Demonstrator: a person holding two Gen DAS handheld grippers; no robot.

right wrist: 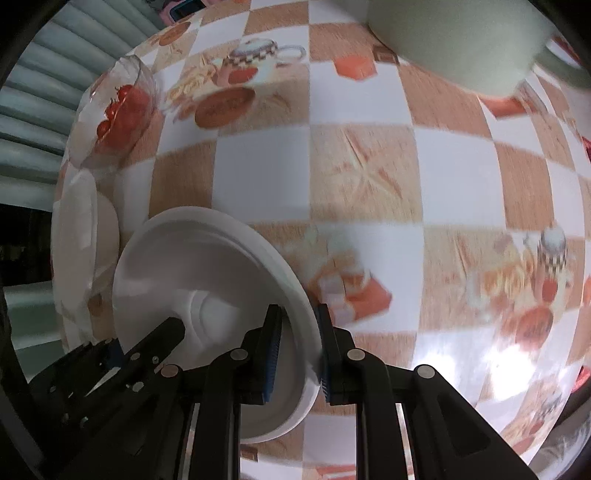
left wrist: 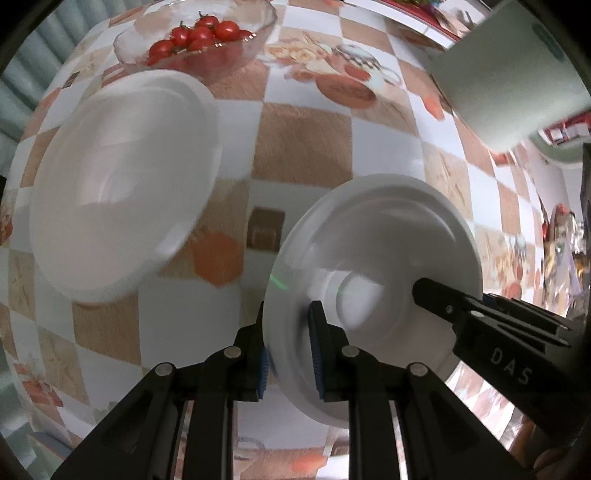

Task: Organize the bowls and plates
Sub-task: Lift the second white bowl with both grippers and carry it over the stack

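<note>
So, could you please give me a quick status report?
Both tongs, left and right, clamp one white bowl. White plate alongside. Tomato bowl beyond.

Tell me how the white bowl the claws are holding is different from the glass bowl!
The white bowl is solid white and empty; the glass bowl is see-through and holds tomatoes. The white bowl is gripped at its rim by the left claw and right claw; nothing grips the glass bowl, which sits on the table. Both are round.
</note>
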